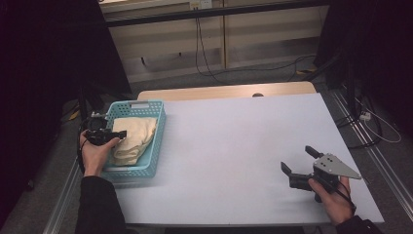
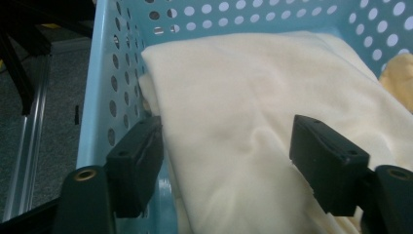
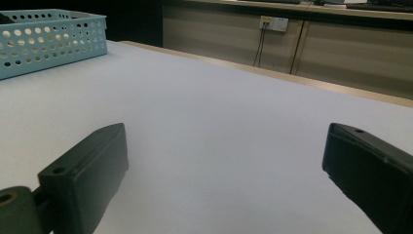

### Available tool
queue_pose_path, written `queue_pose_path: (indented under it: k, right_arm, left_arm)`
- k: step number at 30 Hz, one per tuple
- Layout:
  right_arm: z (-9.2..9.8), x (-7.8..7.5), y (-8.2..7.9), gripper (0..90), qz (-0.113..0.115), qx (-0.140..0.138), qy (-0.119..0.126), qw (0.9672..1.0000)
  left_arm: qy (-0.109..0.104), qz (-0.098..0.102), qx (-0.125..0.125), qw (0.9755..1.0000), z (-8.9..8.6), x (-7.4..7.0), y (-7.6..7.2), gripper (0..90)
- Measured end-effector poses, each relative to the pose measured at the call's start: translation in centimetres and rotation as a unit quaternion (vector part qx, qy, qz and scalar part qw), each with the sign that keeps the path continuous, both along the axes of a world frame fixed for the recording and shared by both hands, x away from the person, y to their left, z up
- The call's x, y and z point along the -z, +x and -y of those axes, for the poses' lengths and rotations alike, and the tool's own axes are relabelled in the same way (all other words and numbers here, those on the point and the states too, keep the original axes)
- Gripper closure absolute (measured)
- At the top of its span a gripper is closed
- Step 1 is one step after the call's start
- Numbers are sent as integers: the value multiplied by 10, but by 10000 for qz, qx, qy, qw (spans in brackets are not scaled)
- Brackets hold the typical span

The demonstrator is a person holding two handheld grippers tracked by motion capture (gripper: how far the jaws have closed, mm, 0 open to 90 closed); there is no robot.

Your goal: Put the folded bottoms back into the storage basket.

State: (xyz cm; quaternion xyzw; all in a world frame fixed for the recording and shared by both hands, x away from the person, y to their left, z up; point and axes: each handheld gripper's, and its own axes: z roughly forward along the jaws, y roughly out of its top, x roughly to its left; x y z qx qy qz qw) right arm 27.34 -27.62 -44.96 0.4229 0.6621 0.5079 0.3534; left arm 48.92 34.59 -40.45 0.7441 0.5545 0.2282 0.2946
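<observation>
Your left gripper [image 2: 226,161] is reaching into the light-blue perforated basket [image 1: 158,127] at the table's left edge, its jaws spread wide over the folded cream cloth [image 2: 253,112] lying inside. One jaw is sitting beside the basket's near wall, right at the cloth's edge; the other is resting over the cloth's middle. The jaws are gripping nothing. A yellower piece of fabric [image 2: 397,73] is peeking out at the basket's far corner behind the cream fold.

In the high view, your left hand [image 1: 95,153] is coming in from the basket's outer side, wrapping the gripper's body and pointing it across the cloth [image 1: 134,139].

Your right gripper [image 1: 301,163] is hovering low over the bare white table [image 1: 234,146] near the front right corner, well apart from the basket, jaws wide open and empty. Your right hand [image 1: 336,195] is holding it from behind, the grey three-cornered plate [image 1: 338,165] facing up, jaws aimed leftward toward the basket [image 3: 48,41].

Beyond the table, black cables [image 1: 202,48] are trailing down the pale wall panels onto the grey floor.
</observation>
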Motion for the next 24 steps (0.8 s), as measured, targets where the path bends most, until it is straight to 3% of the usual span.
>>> queue_pose_path:
  k: [3,10,14,17,21,24]
  right_arm:
    - [0,0,0,25,-1,-5,-1,10000]
    - [0,0,0,25,0,-2,3,10000]
    - [0,0,0,25,-1,1,11,10000]
    - [0,0,0,25,2,1,9,10000]
    - [2,1,0,25,-6,5,22,10000]
    - [2,1,0,25,-9,10,26,10000]
  left_arm:
    - [10,106,42,9999,0,-2,-1,271]
    - [-80,432,-27,9990,0,-7,-4,81]
    - [-284,613,26,9977,1,-10,-7,43]
    - [-264,714,68,9971,2,-14,-10,42]
    - [-269,863,354,9953,2,-17,-17,40]
    - [-92,948,361,9948,5,-18,-21,45]
